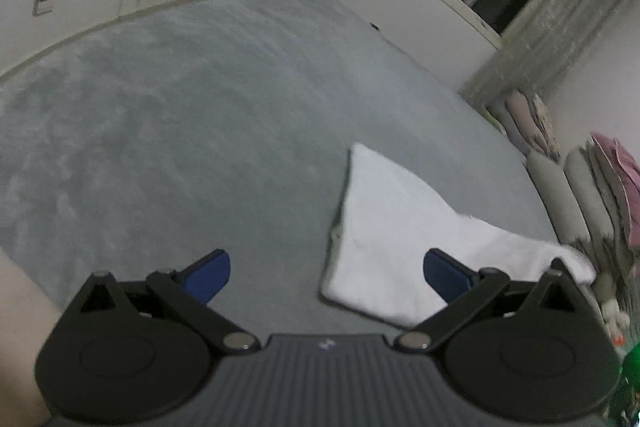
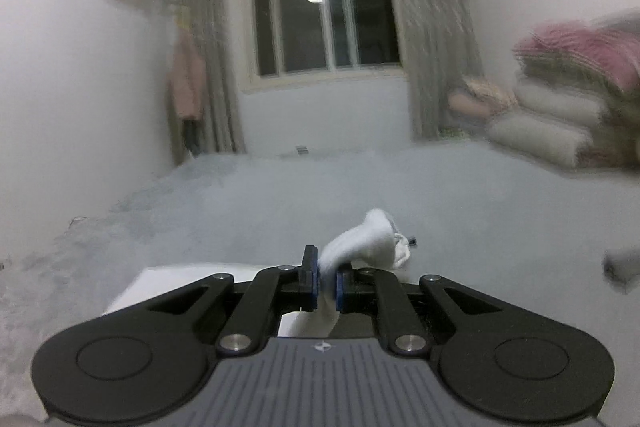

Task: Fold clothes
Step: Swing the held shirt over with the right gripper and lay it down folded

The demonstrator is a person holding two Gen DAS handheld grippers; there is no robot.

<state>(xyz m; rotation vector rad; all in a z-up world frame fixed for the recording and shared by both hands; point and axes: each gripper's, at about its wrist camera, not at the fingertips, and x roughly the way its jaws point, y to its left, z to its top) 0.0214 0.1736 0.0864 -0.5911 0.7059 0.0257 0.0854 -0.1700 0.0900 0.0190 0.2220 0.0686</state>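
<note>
The white garment (image 1: 384, 239) lies on the grey bed cover (image 1: 180, 115), near the right edge, already doubled into a rough triangle with one end drawn off to the right. The right gripper (image 2: 327, 287) pinches that end, jaws nearly closed on the cloth. The left gripper (image 1: 326, 269) holds nothing, jaws wide apart. Folding looks partway: another fold likely remains. Folded bedding (image 1: 592, 187) is stacked at the far right.

My left gripper (image 1: 326, 273) and right gripper (image 2: 327, 285) match: black linkage arms, silver pivot screws behind blue-padded tips, ribbed grey housing further back.
</note>
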